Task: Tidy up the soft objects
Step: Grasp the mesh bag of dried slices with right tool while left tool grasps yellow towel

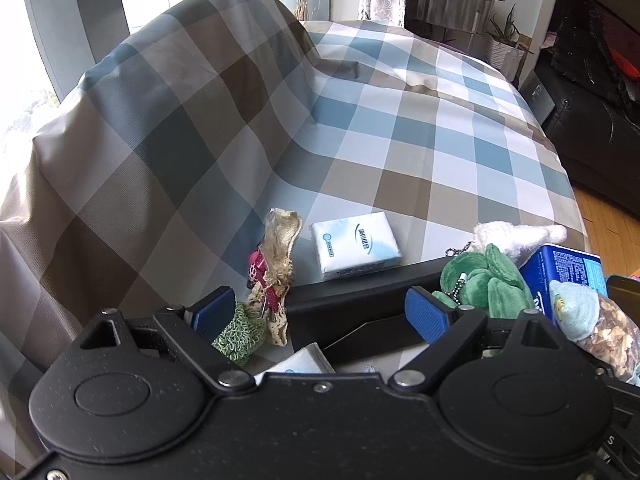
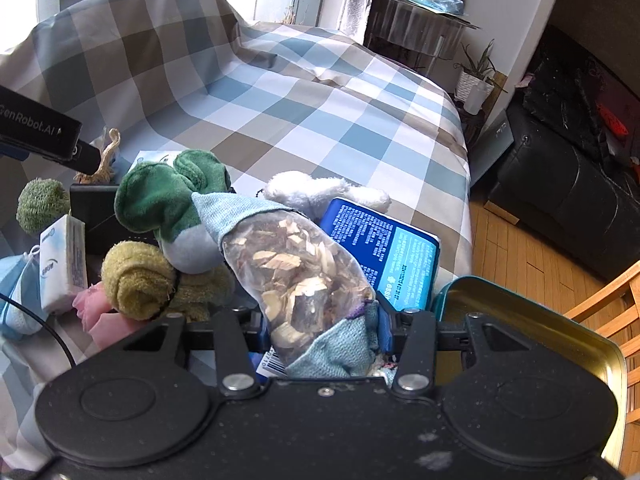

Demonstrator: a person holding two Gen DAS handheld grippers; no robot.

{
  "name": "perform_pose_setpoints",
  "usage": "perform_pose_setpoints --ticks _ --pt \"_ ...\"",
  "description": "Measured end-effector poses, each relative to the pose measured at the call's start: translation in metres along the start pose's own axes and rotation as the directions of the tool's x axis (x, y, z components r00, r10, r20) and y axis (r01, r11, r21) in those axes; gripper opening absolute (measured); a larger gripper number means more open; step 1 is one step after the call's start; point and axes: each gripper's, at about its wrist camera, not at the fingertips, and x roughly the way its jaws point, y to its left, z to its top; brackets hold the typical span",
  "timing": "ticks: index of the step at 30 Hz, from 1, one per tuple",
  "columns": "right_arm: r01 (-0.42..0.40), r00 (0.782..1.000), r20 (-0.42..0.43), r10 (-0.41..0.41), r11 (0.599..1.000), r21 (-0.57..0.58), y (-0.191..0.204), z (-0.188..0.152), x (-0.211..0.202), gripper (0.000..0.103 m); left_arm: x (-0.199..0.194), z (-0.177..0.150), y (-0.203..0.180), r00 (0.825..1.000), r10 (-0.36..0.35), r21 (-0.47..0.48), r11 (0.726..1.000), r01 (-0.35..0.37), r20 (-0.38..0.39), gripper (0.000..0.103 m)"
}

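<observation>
Checked bedspread everywhere; my right tongs clamp a squishy clear sachet of wood chips mid-frame, left tongs apart, empty.

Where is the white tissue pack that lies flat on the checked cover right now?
In the left wrist view the white tissue pack lies flat on the checked cover, just beyond the black box, right of the dried loofah and left of the green plush toy.

Left gripper: matte black speckled housing, two round caps, silver screws, blue ribbed pads. Right gripper: same black housing, silver screws, pale smudges near right.
</observation>
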Motion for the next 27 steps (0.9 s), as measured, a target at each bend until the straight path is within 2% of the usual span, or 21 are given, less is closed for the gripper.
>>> perform_pose_setpoints --ticks 13,19,27 --pt "0.071 0.991 0.091 -0.096 0.969 0.238 -0.067 0.0 -0.05 0.046 -0.009 -0.003 -0.062 0.997 -0.073 0.165 0.984 0.067 0.029 0.09" --pt "0.12 0.985 0.077 -0.153 0.936 0.331 -0.094 -0.009 -0.06 0.046 -0.006 -0.011 -0.08 0.996 -0.092 0.195 0.976 0.092 -0.009 0.09" --pt "0.12 0.984 0.073 -0.16 0.915 0.385 -0.109 -0.017 -0.068 0.046 0.009 -0.035 -0.09 0.996 -0.058 0.22 0.973 0.072 -0.07 0.09"
